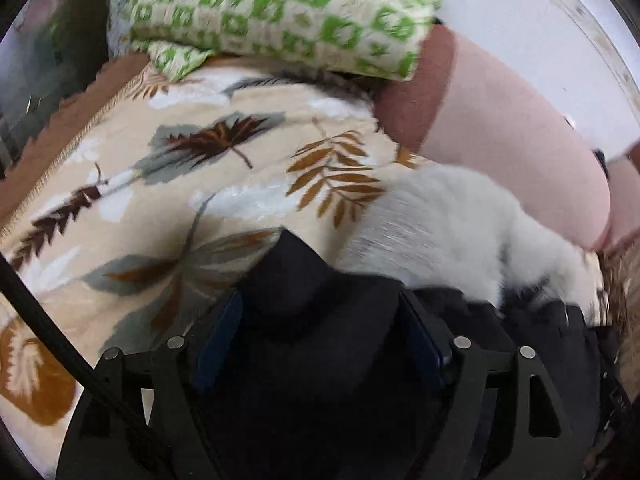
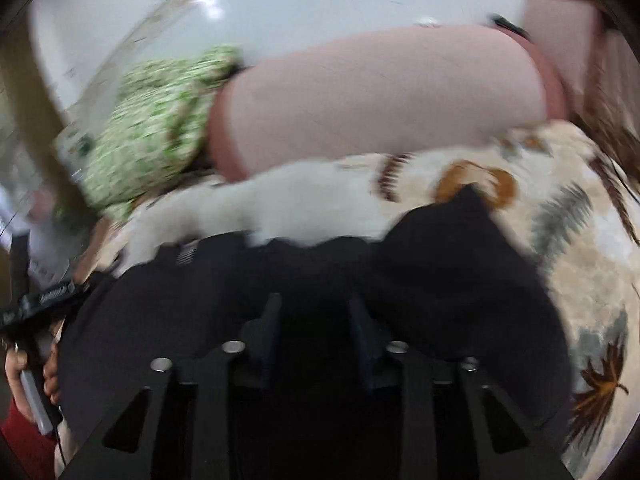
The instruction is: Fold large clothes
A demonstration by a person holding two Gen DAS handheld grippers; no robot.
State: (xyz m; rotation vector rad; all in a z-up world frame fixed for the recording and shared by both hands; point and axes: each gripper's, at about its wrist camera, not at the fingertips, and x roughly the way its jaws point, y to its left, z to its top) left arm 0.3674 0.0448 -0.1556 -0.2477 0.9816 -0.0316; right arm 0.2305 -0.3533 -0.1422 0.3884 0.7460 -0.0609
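Observation:
A black garment (image 1: 316, 292) with a white fluffy part (image 1: 440, 224) lies on a leaf-patterned blanket (image 1: 168, 168). My left gripper (image 1: 320, 320) has black fabric bunched between its blue-padded fingers (image 1: 218, 340), a corner sticking up. In the right wrist view the same black garment (image 2: 440, 264) covers my right gripper (image 2: 316, 320), with a fold rising to the right and the white fluffy part (image 2: 288, 208) beyond it. Both views are motion-blurred. The fingertips are hidden by cloth.
A green-and-white checked pillow (image 1: 288, 12) lies at the far end of the bed, also seen in the right wrist view (image 2: 152, 128). A pink bolster (image 1: 512, 136) (image 2: 380, 96) lies beside it against a white wall (image 1: 520, 8). A person's hand (image 2: 24, 380) holds a handle at lower left.

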